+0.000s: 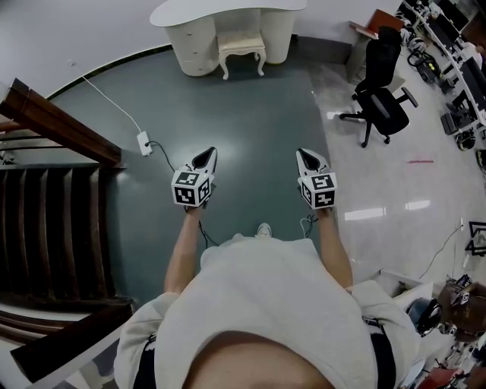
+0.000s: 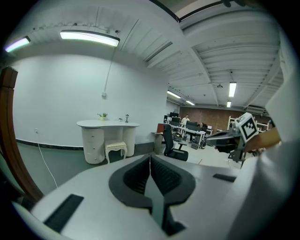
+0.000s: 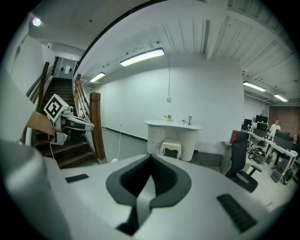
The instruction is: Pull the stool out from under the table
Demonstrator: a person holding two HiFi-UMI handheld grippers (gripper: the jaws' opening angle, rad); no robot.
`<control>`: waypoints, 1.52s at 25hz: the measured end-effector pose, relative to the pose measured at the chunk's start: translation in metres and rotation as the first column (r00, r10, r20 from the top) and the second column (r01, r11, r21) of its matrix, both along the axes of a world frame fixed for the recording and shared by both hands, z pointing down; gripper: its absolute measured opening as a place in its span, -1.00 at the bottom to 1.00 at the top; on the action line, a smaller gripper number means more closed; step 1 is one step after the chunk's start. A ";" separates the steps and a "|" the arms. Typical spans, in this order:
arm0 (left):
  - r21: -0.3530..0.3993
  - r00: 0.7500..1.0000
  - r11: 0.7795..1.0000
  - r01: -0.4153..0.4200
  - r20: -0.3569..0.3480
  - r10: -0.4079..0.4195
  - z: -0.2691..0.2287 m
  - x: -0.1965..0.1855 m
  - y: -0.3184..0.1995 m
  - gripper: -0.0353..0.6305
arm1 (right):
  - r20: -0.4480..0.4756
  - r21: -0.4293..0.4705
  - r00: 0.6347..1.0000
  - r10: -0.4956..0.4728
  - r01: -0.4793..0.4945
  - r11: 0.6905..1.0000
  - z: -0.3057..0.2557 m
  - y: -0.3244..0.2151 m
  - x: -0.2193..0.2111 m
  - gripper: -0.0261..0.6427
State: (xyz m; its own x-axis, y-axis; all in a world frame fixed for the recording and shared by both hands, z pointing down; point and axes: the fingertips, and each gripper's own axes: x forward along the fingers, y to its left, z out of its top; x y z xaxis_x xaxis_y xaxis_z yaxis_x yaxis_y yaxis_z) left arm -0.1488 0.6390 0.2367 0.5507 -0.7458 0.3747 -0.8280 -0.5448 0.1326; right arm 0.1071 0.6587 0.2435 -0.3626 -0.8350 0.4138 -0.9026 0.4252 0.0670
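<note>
Head view, from the left: a dark wooden staircase [image 1: 45, 228], then the left gripper [image 1: 205, 157], jaws pressed together on nothing. Well ahead, the white stool [image 1: 241, 50] sits at the white table [image 1: 228, 11], seemingly tucked partway under. The right gripper [image 1: 307, 158] is likewise closed and empty. A black office chair [image 1: 383, 99] stands rightmost.

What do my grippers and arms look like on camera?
Both the left gripper and right gripper have pale grey bodies tapering to a point, with dark ribbed pads lining the jaws. Each carries a white cube printed with black square markers at the back. The person wears a pale short-sleeved top; the forearms are bare below the sleeves.
</note>
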 end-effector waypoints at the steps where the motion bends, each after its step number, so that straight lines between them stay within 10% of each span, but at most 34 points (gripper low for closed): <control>1: 0.000 1.000 1.000 0.001 -0.002 -0.001 0.001 0.000 0.000 -0.85 | 0.001 -0.001 1.000 0.000 0.000 1.000 0.001 -0.001 0.000 -0.93; 8: -0.015 1.000 1.000 -0.013 -0.001 0.013 0.006 0.002 0.000 -0.84 | 0.033 0.007 0.999 0.019 -0.019 1.000 0.003 -0.002 0.006 -0.93; 10: -0.023 1.000 0.999 -0.023 -0.009 0.023 0.009 0.005 0.001 -0.47 | 0.072 0.004 0.997 0.007 -0.007 1.000 0.003 -0.002 0.005 -0.88; 12: -0.026 0.999 0.999 -0.030 -0.018 0.030 0.010 0.009 0.001 -0.15 | 0.110 -0.015 0.994 -0.013 0.014 1.000 0.006 -0.002 0.002 -0.06; 15: -0.025 0.999 0.999 -0.035 -0.020 0.034 0.012 0.016 0.004 -0.07 | 0.130 -0.025 0.991 -0.034 0.037 0.999 0.010 0.001 0.001 0.19; 38: -0.034 1.000 0.999 0.012 0.012 -0.011 0.026 0.065 -0.009 -0.07 | 0.118 -0.055 0.991 -0.069 0.076 0.996 0.040 -0.019 0.053 0.13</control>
State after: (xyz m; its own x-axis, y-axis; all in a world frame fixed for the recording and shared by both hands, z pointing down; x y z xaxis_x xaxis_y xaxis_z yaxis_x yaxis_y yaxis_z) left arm -0.0841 0.6299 0.2626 0.5377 -0.7387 0.4065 -0.8358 -0.5306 0.1413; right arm 0.1596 0.6393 0.2836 -0.4700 -0.7798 0.4136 -0.8693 0.4900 -0.0641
